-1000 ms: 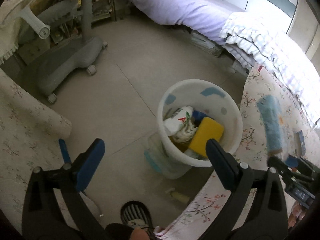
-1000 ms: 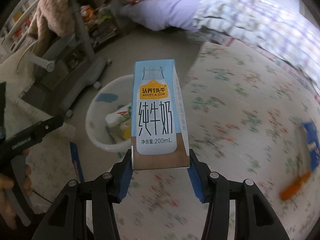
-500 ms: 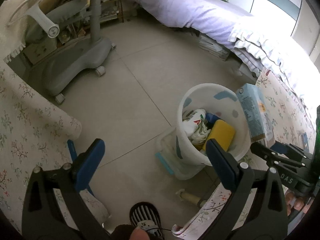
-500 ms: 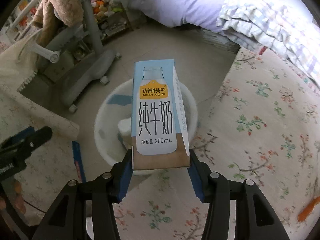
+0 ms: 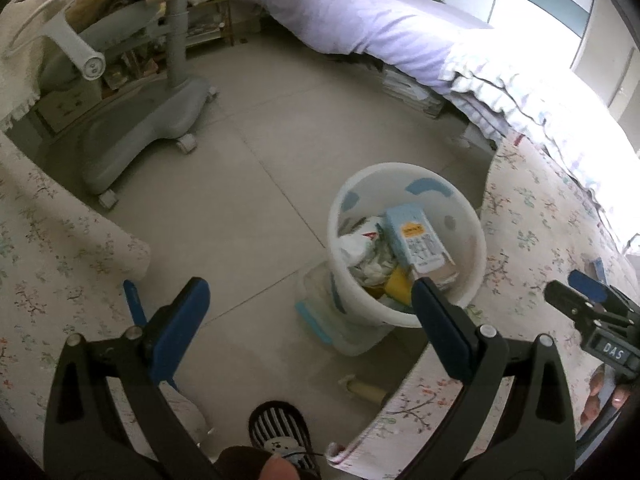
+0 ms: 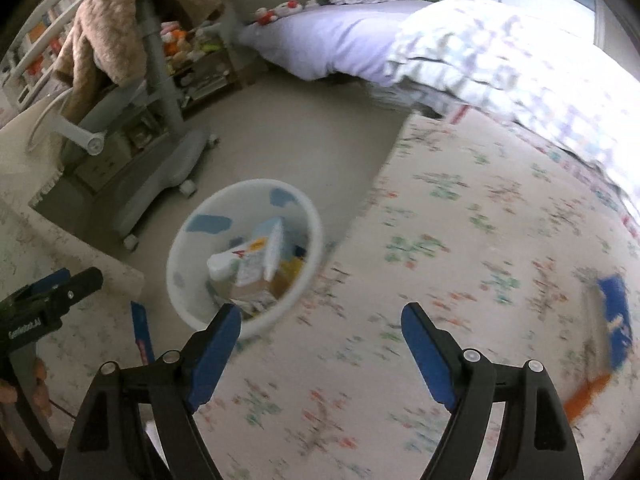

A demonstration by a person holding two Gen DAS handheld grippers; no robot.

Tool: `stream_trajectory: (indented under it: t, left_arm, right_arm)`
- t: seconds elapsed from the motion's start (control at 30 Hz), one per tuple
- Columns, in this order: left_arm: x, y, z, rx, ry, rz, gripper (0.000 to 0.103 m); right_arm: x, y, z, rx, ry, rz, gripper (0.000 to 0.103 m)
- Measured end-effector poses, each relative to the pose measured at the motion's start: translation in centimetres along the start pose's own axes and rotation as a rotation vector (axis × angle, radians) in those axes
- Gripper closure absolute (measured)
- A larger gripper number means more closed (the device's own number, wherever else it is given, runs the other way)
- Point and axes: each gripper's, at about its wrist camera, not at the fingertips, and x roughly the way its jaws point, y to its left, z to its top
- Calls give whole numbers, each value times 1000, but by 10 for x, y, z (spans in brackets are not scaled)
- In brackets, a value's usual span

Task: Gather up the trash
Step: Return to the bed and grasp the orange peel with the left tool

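Inside white bin, apparently milk carton

Smooth white plastic bin holds a printed paper carton (slightly glossy); floral tablecloth looks matt.

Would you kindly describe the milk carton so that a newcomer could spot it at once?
Find the white round bin on the tiled floor beside the flowered mat. The milk carton lies on top of the trash inside it. It is the only pale blue box there, with an orange label, next to crumpled white packaging.
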Motion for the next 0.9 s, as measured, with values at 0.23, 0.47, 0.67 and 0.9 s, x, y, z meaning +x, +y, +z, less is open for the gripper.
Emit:
stream_trajectory:
  t: [0.23, 0.47, 0.67, 0.9]
  left_arm:
    - [1, -44, -8, 98, 18, -39, 3]
    - [1, -103, -19, 205, 44, -97, 3]
    - [1, -155, -30, 283, 79, -161, 3]
    - [4, -216, -43, 367, 115, -218, 3]
  right_arm:
    - [-45, -56, -23, 23, -2, -80, 19]
    - [-86, -127, -49, 115, -18, -152, 19]
    - [-108, -186, -71, 222, -35, -202, 19]
    - [-124, -230, -95, 274, -22, -253, 19]
